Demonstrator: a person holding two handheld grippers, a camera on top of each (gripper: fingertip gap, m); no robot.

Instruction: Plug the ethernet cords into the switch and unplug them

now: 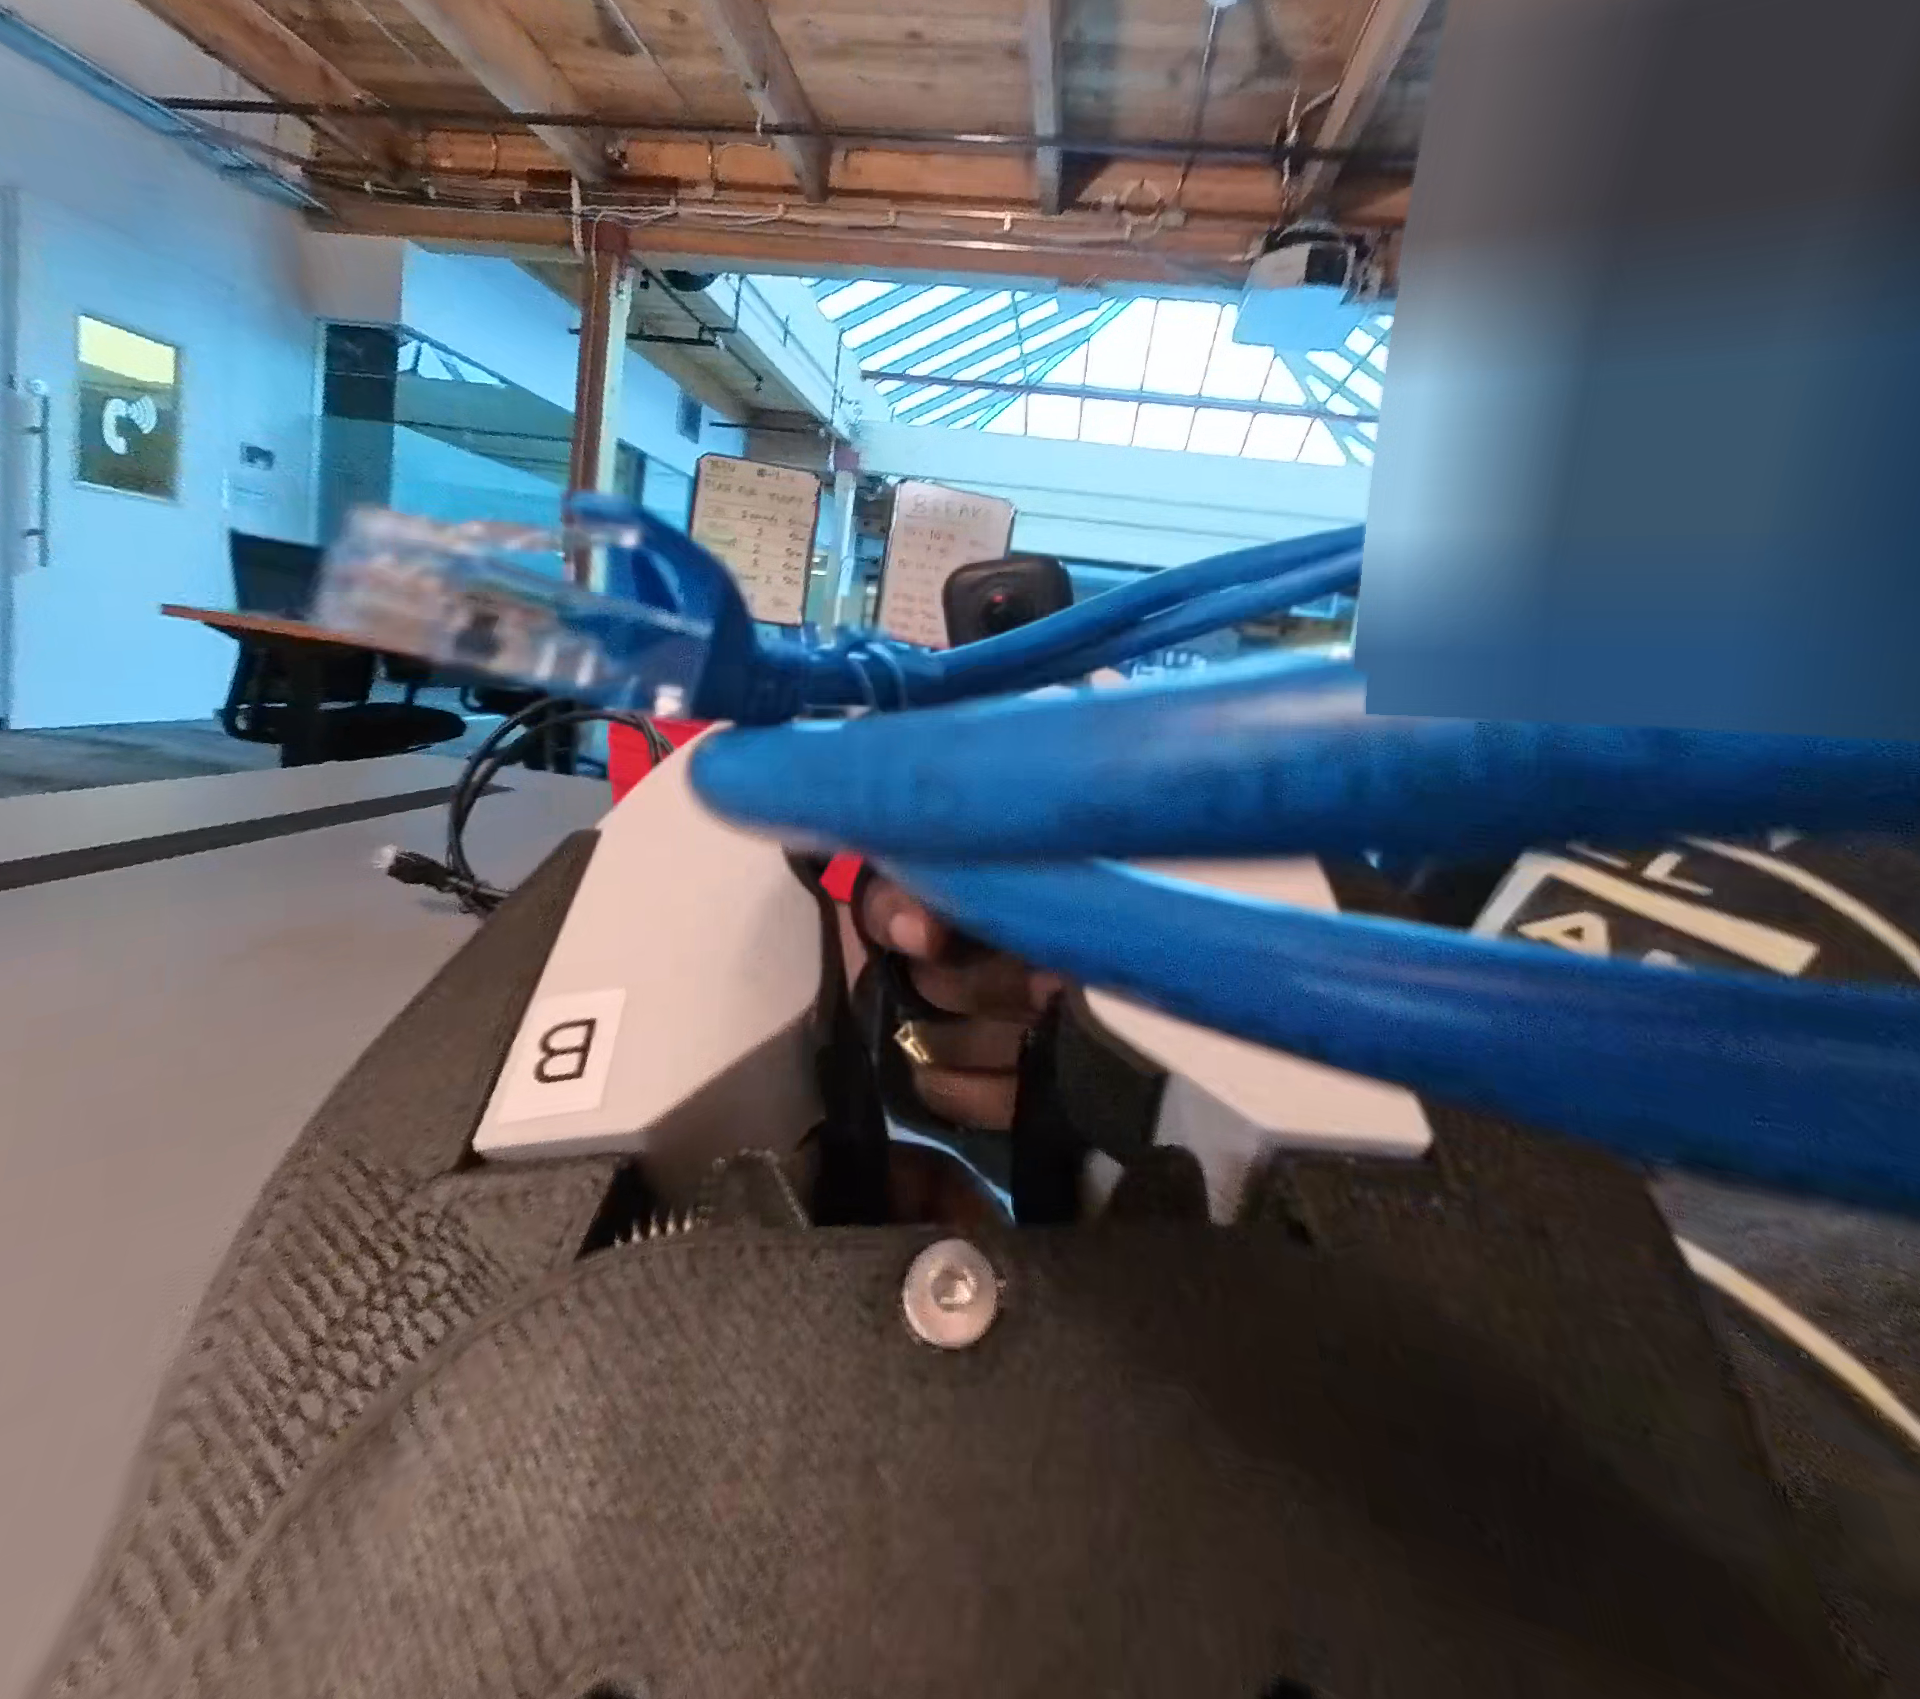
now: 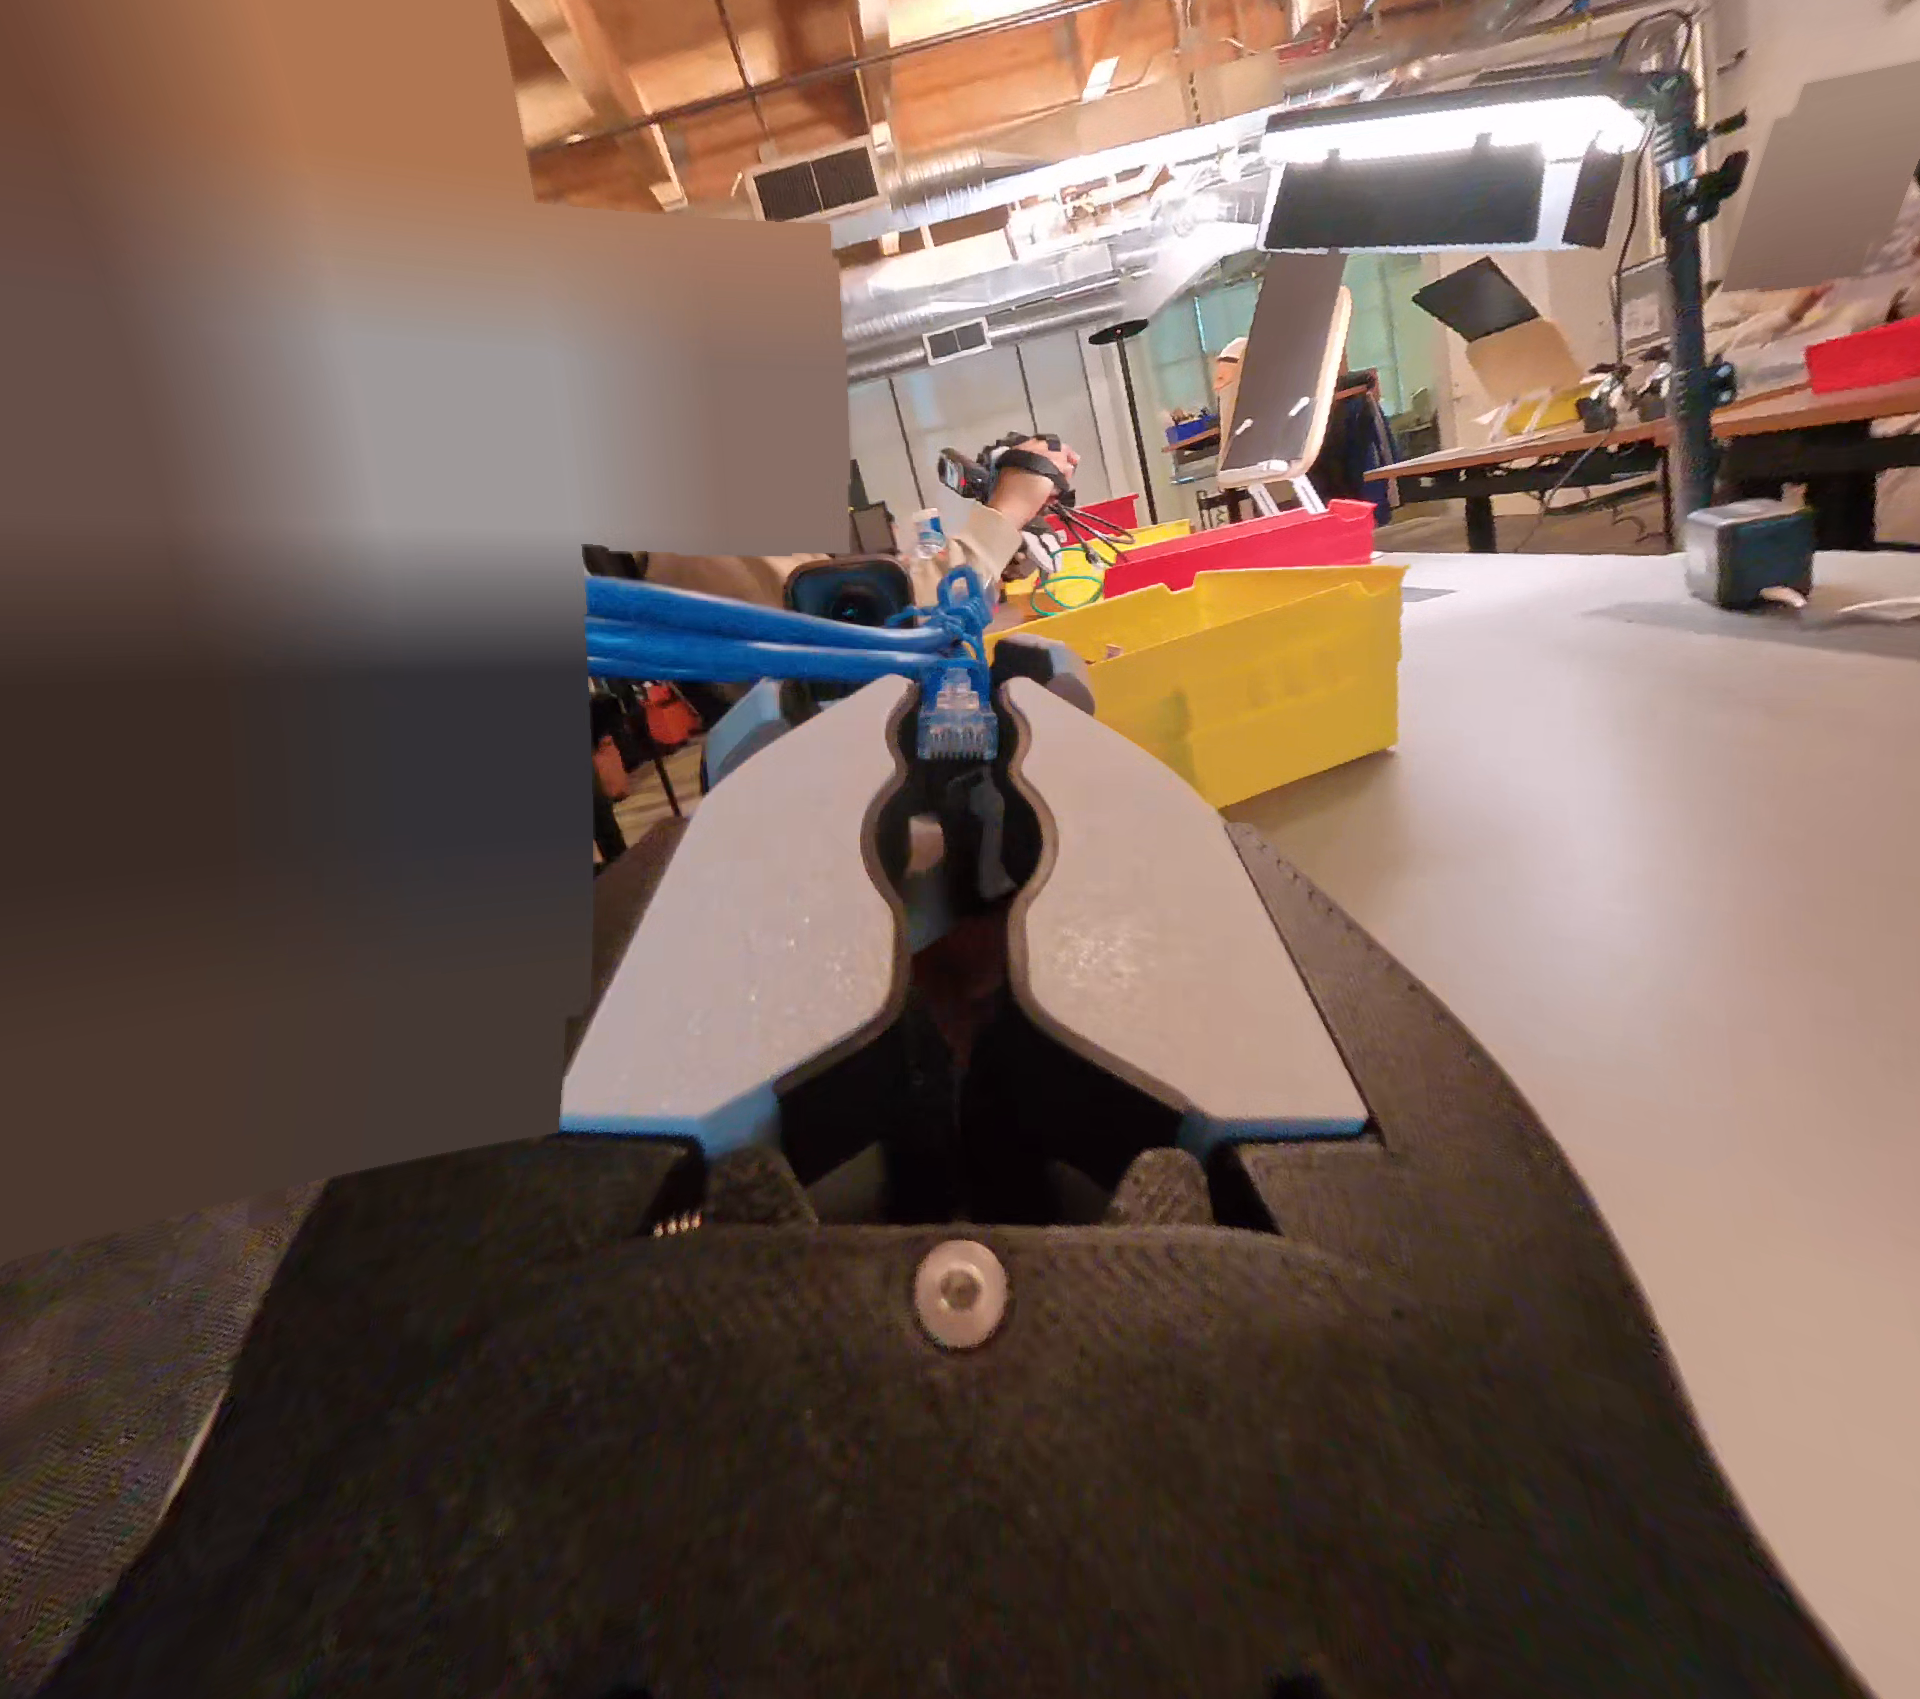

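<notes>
Gripping one clear-tipped plug (image 2: 956,719) between their grey fingers, your right tongs (image 2: 958,714) were drawn in narrow on it, with the plug's contacts facing the camera and its blue boot just above the fingertips. From that plug the blue ethernet cords (image 2: 748,636) ran off to the left as a bundle, tied near the plug end, and passed behind the blur patch.

In the left wrist view the same blue cords (image 1: 1299,776) crossed close in front of the lens, from the right edge toward the centre, lying over your left tongs (image 1: 935,901). Whether those tongs were pinching the bundle or merely sitting under it could not be told: the cords hid the fingertips. A second clear plug (image 1: 468,600) stuck out free to the left, above the grey worktop (image 1: 208,974). A thin black cable (image 1: 488,818) lay on the worktop behind it.

Beyond your right tongs, a yellow bin (image 2: 1247,662) stood on the worktop (image 2: 1610,870), with a red bin (image 2: 1247,543) behind it. A small grey box (image 2: 1751,569) sat farther right. No switch was identified in either view.
</notes>
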